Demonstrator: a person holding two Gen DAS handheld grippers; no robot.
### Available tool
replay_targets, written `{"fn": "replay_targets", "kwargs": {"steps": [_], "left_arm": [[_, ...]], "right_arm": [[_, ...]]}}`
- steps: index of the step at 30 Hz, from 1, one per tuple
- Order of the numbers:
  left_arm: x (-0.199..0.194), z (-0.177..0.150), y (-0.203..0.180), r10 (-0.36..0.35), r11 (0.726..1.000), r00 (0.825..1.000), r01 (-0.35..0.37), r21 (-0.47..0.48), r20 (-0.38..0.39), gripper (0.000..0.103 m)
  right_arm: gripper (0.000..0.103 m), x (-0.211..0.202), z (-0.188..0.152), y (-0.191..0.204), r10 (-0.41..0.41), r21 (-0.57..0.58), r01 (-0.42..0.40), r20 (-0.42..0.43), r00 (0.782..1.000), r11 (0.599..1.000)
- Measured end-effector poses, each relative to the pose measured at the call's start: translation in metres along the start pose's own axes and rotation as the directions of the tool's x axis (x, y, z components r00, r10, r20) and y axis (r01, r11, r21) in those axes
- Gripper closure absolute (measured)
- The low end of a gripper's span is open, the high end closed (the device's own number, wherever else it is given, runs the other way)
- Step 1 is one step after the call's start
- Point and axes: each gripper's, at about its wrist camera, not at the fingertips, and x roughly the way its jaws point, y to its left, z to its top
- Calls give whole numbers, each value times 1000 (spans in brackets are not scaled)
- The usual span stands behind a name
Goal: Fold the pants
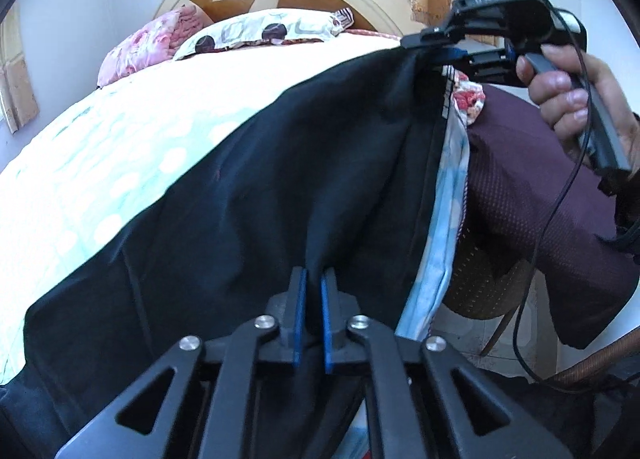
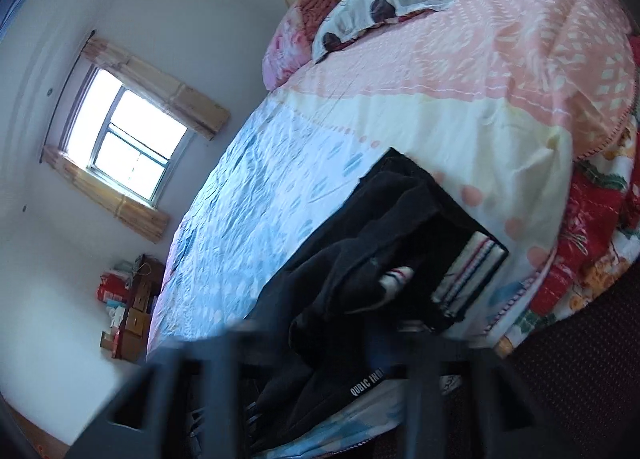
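Window [image 2: 128, 137]: bright pane on the wall at far left, right wrist view.
Bed [image 1: 120, 147]: patterned cover, blue, cream and pink.
Pants [image 1: 280, 179]: black, spread over the bed's near edge and lifted at two points.
Left gripper [image 1: 314, 291]: blue pads nearly together, pinching a ridge of the pants.
Writing [image 2: 366, 379]: white letters on a black band, reading "QUBIC IN", the rest hidden.
Right gripper [image 1: 436, 53]: held in a hand [image 1: 568, 99], nipped onto the pants' raised edge; blurred in its own camera.
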Motion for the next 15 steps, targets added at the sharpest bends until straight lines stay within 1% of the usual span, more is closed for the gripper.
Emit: {"fn": "replay_targets", "kwargs": {"steps": [1, 2, 5, 6, 8, 10, 11, 13, 15], "left_arm": [[-1, 0, 0, 0, 1000, 1000, 0, 4, 3, 96], [-2, 1, 0, -6, 1000, 1000, 5, 3, 6, 96], [-4, 8, 9, -39, 999, 999, 40, -27, 21, 96], [-8, 8, 12, -53, 998, 998, 54, -42, 33, 96], [-18, 11, 16, -91, 993, 994, 95, -66, 61, 96], [-27, 11, 12, -118, 991, 990, 123, -48, 81, 96], [-29, 11, 8, -128, 991, 989, 131, -32, 78, 96], [-26, 8, 1, -142, 990, 988, 143, -8, 61, 96], [-16, 2, -2, -164, 986, 986, 164, -1, 31, 96]], "right_arm": [[90, 0, 0, 3, -3, -21, 3, 3, 1000, 1000], [93, 1, 2, 8, -8, -51, 8, 0, 1000, 999], [97, 4, 14, 17, -8, -97, 9, 10, 1000, 995], [97, 3, 20, 21, 8, -102, -6, 12, 1000, 995], [98, -4, 30, 34, 66, -138, -61, 32, 997, 989], [98, -19, 35, 54, 143, -219, -127, 61, 988, 967], [98, -25, 35, 58, 159, -245, -138, 69, 985, 960], [98, -33, 30, 58, 157, -291, -129, 78, 984, 948], [98, -30, 25, 38, 113, -261, -94, 56, 992, 961]]}}
